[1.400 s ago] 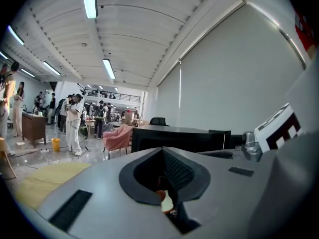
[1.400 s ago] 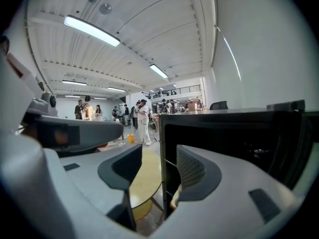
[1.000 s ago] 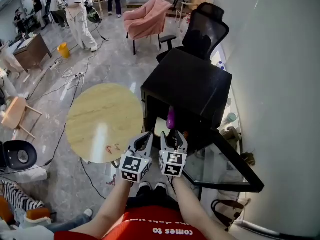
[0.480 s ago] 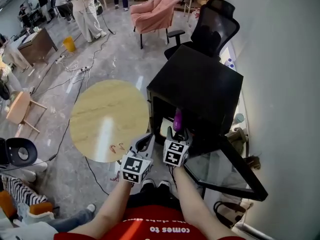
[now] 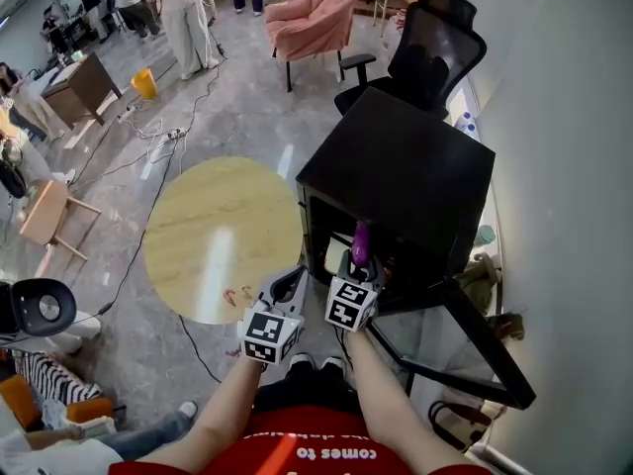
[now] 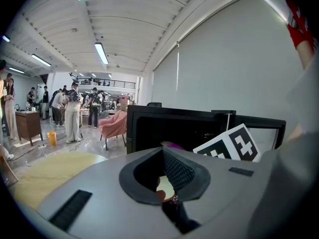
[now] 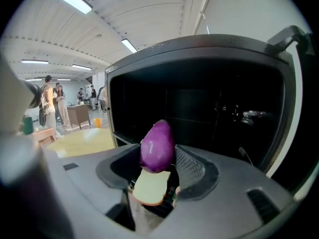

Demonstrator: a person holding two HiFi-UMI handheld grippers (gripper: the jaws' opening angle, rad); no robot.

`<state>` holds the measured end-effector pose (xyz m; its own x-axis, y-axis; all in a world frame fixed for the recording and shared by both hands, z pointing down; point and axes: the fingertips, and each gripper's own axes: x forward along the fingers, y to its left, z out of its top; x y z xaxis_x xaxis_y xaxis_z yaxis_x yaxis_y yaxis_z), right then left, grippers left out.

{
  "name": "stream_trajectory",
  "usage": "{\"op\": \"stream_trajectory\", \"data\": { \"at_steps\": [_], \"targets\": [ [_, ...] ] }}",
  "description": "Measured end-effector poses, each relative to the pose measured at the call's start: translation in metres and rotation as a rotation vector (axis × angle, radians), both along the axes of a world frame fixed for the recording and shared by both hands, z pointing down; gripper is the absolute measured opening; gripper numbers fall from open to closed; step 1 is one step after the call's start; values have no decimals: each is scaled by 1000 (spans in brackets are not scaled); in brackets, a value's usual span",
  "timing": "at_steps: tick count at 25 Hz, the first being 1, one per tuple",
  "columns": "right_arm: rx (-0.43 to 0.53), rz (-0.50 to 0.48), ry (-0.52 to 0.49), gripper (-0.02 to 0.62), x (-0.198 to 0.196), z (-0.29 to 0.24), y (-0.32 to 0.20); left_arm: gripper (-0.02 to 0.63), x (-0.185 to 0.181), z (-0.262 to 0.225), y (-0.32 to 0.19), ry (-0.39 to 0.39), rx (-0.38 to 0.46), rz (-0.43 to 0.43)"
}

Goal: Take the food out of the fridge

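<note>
The black mini fridge (image 5: 406, 166) stands open, its glass door (image 5: 465, 349) swung out to the right. A purple eggplant (image 5: 361, 240) (image 7: 157, 146) stands upright at the fridge mouth. My right gripper (image 5: 360, 267) (image 7: 158, 159) has its jaws closing on either side of it, and I see no firm press. A slice of bread (image 7: 149, 187) (image 6: 165, 187) lies lower inside the fridge. My left gripper (image 5: 287, 283) (image 6: 162, 156) hangs just left of the opening, jaws together with nothing in them.
A round light wooden table (image 5: 223, 236) stands left of the fridge, with a small red item (image 5: 235, 295) near its front edge. A black office chair (image 5: 435, 38) and a pink armchair (image 5: 312, 23) stand behind. A white wall runs along the right. People stand far back.
Both grippers have come lower and closer to the fridge opening. The right gripper's jaws now reach up around the eggplant, which has stayed in place in the fridge.
</note>
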<state>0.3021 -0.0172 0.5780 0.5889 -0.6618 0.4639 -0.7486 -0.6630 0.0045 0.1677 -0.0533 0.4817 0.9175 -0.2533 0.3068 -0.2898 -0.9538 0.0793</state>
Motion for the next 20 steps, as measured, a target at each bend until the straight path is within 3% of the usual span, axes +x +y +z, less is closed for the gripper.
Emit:
{"op": "stream_trajectory", "data": {
  "at_steps": [4,12,20],
  "targets": [
    [70,-18,-57,219,4,4,-1,3,5,-1,0,7,0,7],
    [98,-34,-53,216,3,-8,11,3,11,-7,0,6,15,23],
    [125,-67,-46,216,-23,-23,43,3,4,-13,6,15,24,21]
  ]
}}
